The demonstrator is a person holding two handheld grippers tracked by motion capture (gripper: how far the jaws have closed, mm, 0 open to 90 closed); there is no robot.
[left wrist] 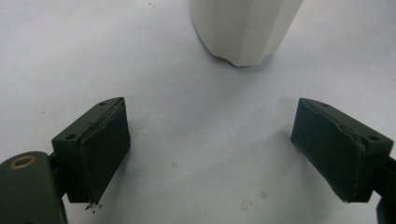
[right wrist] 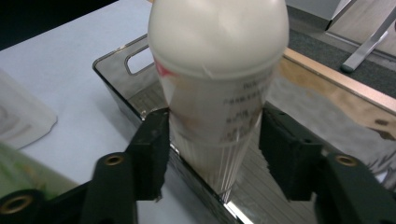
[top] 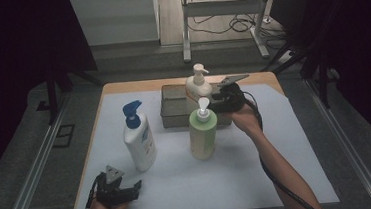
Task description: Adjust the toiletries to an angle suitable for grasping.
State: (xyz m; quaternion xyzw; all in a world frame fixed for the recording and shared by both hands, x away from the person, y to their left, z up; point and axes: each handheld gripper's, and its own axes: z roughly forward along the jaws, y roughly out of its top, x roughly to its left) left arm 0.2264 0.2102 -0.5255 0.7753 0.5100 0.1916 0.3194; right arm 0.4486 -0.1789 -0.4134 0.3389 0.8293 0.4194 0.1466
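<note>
A cream pump bottle [top: 198, 86] [right wrist: 217, 70] stands upright in a smoky clear tray [top: 174, 113] [right wrist: 121, 88] at the table's far middle. My right gripper [top: 215, 98] [right wrist: 215, 140] reaches in from the right, low on the bottle's body, with a pad pressed against each side. A pale green pump bottle [top: 203, 133] stands just in front of the tray. A white bottle with a blue pump [top: 138, 138] stands to its left. My left gripper [top: 137, 186] [left wrist: 210, 149] rests open near the front left edge, with that white bottle's base [left wrist: 243, 28] ahead of it and nothing between the jaws.
A white mat [top: 259, 179] covers the wooden table [top: 122, 87]. Dark floor and a rail [top: 29, 182] run along the left side. Metal table legs [top: 185, 34] and cables lie beyond the far edge.
</note>
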